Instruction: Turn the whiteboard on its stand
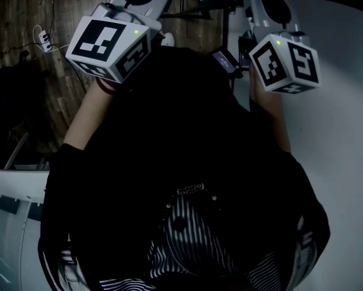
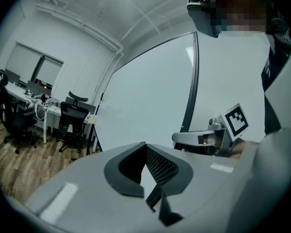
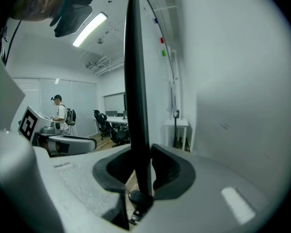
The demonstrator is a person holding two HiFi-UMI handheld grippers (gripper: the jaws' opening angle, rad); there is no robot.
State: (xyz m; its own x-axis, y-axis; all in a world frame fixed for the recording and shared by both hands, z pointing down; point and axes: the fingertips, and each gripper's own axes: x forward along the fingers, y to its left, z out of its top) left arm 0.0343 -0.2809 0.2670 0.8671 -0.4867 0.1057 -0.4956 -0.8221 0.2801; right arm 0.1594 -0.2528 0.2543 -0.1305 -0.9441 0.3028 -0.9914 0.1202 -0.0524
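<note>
Clamping whiteboard frame (image 3: pixel 135 57) in right gripper (image 3: pixel 139 154) | left gripper (image 2: pixel 145 154) jaws apart | office chairs (image 2: pixel 72 115) beyond

Wood plank floor (image 2: pixel 19 169) fills the lower left of the left gripper view; black office chairs (image 2: pixel 73 115) stand by white desks (image 2: pixel 26 95) at mid left; a blinded window (image 2: pixel 38 67) sits above them; pipes cross the white ceiling (image 2: pixel 82 18); in the right gripper view a long ceiling lamp (image 3: pixel 89 29) glows upper left; a small white table (image 3: pixel 177 124) stands right of centre.
</note>
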